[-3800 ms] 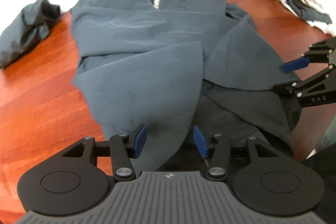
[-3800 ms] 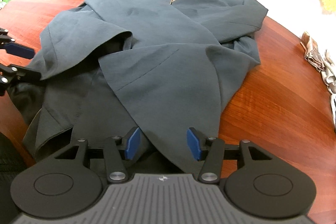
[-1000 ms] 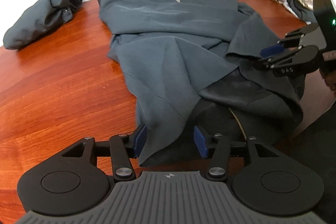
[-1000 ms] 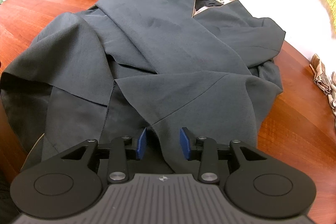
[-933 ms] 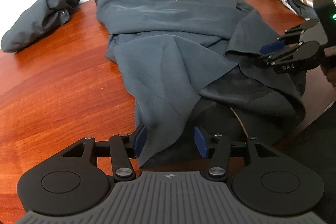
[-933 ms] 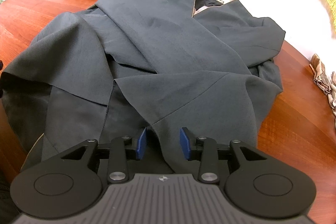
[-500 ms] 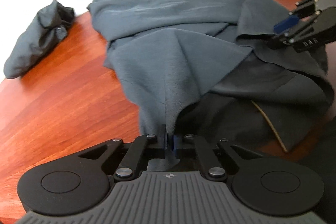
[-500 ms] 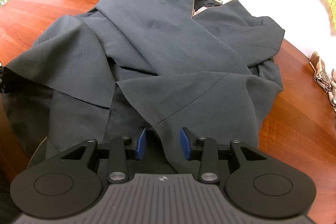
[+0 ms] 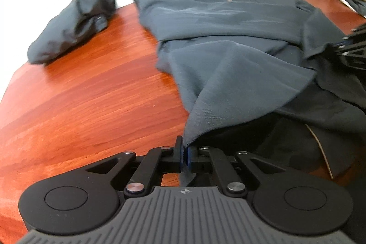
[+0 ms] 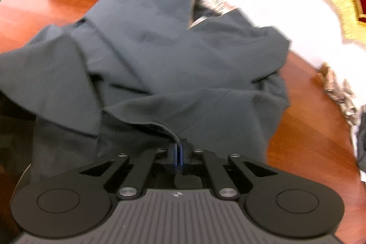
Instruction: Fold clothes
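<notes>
Centrally, the dark grey jacket (image 9: 224,22) lies spread and rumpled on the red-brown wooden tabletop (image 9: 91,93), patterned lining (image 10: 212,1) showing at its collar. Left tongs (image 9: 184,156) are clamped on a near hem corner, cloth pulled up into a ridge; their jaws have just been closing. Right tongs (image 10: 178,157) have just closed too, pinching a front flap edge. A bundled dark garment (image 9: 71,24) sits apart at the far left edge; patterned cloths (image 10: 338,88) lie at the right. No containers visible.
</notes>
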A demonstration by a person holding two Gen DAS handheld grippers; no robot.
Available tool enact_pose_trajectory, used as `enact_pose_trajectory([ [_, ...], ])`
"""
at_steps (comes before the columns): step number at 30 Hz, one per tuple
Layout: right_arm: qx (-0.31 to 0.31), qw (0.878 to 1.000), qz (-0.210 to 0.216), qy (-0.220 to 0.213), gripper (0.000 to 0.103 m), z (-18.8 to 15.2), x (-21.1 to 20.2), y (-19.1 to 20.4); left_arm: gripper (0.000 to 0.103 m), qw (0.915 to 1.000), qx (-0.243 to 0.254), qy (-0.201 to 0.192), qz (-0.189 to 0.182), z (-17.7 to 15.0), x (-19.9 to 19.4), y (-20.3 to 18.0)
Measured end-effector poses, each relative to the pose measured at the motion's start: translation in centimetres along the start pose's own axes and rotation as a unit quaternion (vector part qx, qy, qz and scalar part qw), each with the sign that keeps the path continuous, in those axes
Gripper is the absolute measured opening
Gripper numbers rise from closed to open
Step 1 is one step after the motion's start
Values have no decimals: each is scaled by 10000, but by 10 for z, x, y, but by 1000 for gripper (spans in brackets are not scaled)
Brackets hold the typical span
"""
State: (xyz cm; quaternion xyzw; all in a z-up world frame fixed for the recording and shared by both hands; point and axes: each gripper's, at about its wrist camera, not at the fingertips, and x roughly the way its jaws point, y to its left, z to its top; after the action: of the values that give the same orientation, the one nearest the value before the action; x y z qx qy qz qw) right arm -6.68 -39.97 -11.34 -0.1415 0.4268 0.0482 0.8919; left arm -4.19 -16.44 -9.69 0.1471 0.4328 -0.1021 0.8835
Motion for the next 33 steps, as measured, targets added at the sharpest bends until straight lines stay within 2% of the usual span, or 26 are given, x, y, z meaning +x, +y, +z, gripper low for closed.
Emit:
enact_pose_trajectory([
  [4,564,9975,-367,-201,2,-5,-24,-33,3,9995,-208,98,211,-2,-1,10],
  [11,1382,9849,-1018,-216,2,-32,-62,-93,2,9972,-512,313,450,-13,-8,25],
  [15,2058,9676,-1456,-143,2,-63,-82,-141,2,9962,-598,299,551,-12,-15,23],
  [18,2508,9546,-1609,-43,2,-86,-90,-172,2,9950,-742,293,599,-8,-21,22],
  [21,2690,9496,-1609,75,2,-106,-90,-192,2,9937,-882,322,612,-6,-25,23],
  [26,2835,9476,-1438,324,2,-131,-72,-205,2,9851,-1528,559,557,-7,-20,33],
  [33,3022,9427,-1204,737,2,-156,-46,-219,2,9668,-2396,739,498,-31,-11,44],
])
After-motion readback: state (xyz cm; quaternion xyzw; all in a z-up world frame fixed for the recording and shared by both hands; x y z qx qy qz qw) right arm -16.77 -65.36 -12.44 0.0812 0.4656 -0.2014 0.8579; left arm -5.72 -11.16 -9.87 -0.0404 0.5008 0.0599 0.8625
